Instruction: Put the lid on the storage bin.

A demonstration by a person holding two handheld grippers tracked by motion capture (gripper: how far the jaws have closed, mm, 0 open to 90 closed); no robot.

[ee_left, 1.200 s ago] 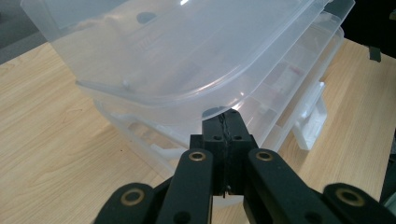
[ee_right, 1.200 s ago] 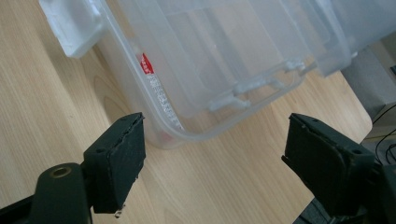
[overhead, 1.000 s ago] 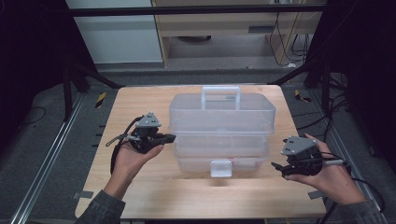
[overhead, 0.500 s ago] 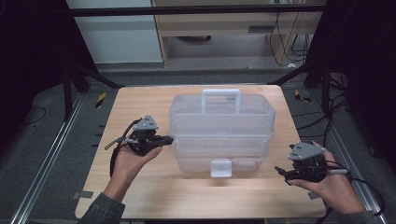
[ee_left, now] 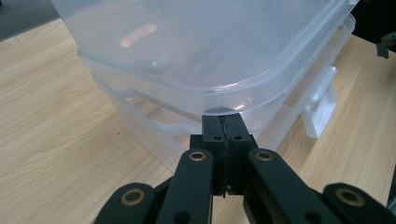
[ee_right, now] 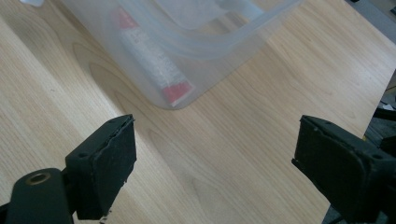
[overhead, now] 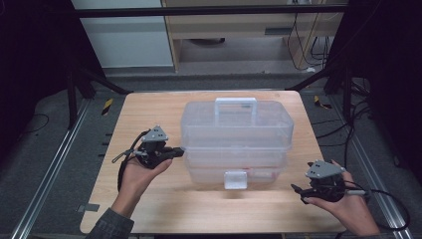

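sinking toward the table (overhead: pixel 149 114) beside the clear box (overhead: pixel 236 132), the right gripper (overhead: pixel 298 191) hung jaws apart and empty; the left gripper (overhead: pixel 180 152), jaws together, stayed at the box's side, bracing it.

The left gripper (ee_left: pixel 226 122) rises from 6 o'clock, jaws pressed together, tips touching the edge of a clear box (ee_left: pixel 196 51) under its lid rim. A latch (ee_left: pixel 322 109) hangs at 3 o'clock. The table (ee_left: pixel 51 140) spreads toward 9 o'clock.
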